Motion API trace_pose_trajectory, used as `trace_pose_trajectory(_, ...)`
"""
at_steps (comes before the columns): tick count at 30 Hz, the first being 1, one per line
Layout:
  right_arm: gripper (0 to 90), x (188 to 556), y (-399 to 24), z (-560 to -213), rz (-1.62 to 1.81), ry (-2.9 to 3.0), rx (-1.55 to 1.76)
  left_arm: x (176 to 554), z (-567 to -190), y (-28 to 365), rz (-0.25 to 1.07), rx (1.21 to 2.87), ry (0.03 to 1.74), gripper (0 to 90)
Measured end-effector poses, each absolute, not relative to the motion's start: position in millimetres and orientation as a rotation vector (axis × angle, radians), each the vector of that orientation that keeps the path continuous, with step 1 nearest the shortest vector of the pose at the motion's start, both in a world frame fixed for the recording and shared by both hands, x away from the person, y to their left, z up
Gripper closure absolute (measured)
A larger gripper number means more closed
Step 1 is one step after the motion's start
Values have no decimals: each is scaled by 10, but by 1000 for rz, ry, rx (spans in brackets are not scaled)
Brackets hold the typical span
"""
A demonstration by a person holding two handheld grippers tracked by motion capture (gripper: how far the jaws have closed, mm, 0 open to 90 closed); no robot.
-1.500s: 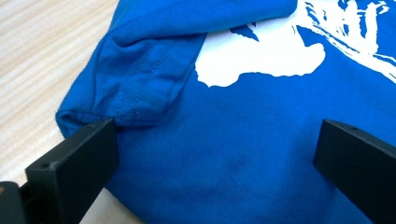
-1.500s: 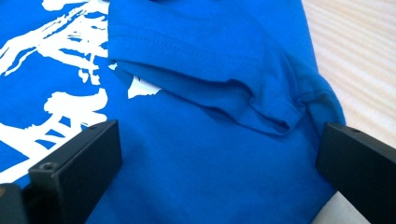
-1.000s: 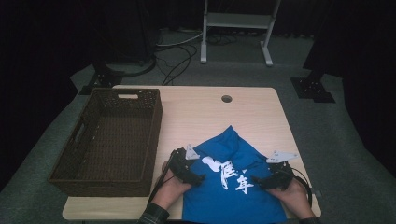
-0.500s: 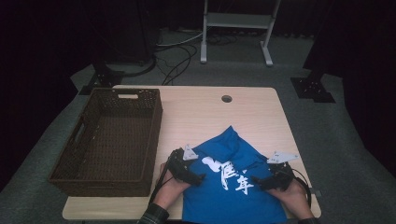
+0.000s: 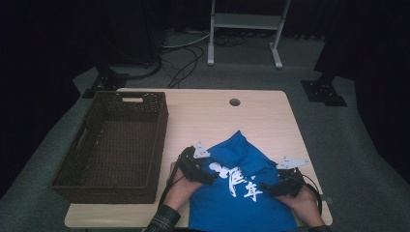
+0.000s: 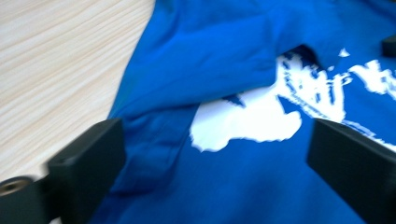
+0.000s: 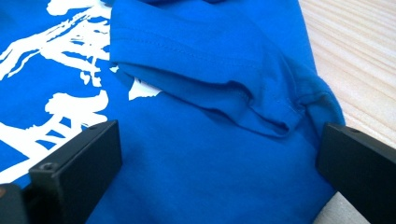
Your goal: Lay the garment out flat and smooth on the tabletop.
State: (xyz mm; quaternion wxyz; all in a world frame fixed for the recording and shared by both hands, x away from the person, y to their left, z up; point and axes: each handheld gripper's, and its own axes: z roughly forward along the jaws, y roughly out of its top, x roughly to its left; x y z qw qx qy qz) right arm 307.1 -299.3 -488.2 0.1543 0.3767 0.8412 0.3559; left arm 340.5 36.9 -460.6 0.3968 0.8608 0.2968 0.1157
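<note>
Pale wood table (image 5: 261, 116) carries a blue T-shirt (image 5: 241, 198) at the lower centre of the frame, with a brown wicker basket (image 5: 113, 145) at left. Left claw (image 5: 212, 178), jaws wide though just closing slightly, and right claw (image 5: 265, 187), jaws spread, both sit over the shirt, nothing pinched.

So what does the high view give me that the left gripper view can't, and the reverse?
High view: the brown wicker basket left of the blue shirt, the table with its cable hole, and the left gripper and right gripper over the shirt. Left gripper view: its jaws standing wide apart, having just been closing slightly, cloth between them unpinched, and a folded sleeve lapping the print. Both: shirt, white print, wood tabletop.
</note>
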Motion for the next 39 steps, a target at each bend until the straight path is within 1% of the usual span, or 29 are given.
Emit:
trace_pose_trajectory(18,0,3071,-2994,-4882,1020,2411,1079,3588,-4393,138,318,2169,711,89)
trace_pose_trajectory(39,0,3071,-2994,-4882,1020,2411,1080,3750,-4335,-161,300,2196,643,95)
